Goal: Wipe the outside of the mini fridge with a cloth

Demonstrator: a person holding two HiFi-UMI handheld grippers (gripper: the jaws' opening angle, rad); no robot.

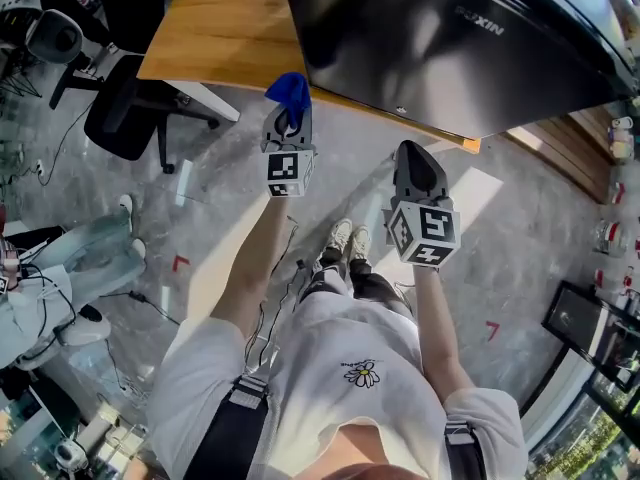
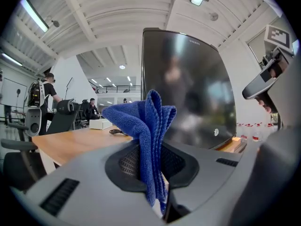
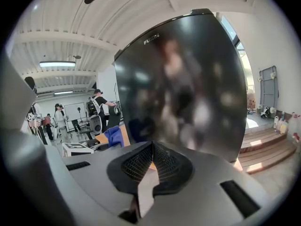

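your left gripper (image 1: 288,120) is clamped on the blue cloth (image 1: 289,90), near the black mini fridge (image 1: 440,38) standing on the wooden table (image 1: 215,28). your right gripper (image 1: 414,160) has jaws together, empty.

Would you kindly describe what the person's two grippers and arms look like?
The left gripper and right gripper are grey moulded shells with black mesh-textured pads; each carries a white cube of black square markers. Short white sleeves leave the forearms bare; black straps run down the chest.
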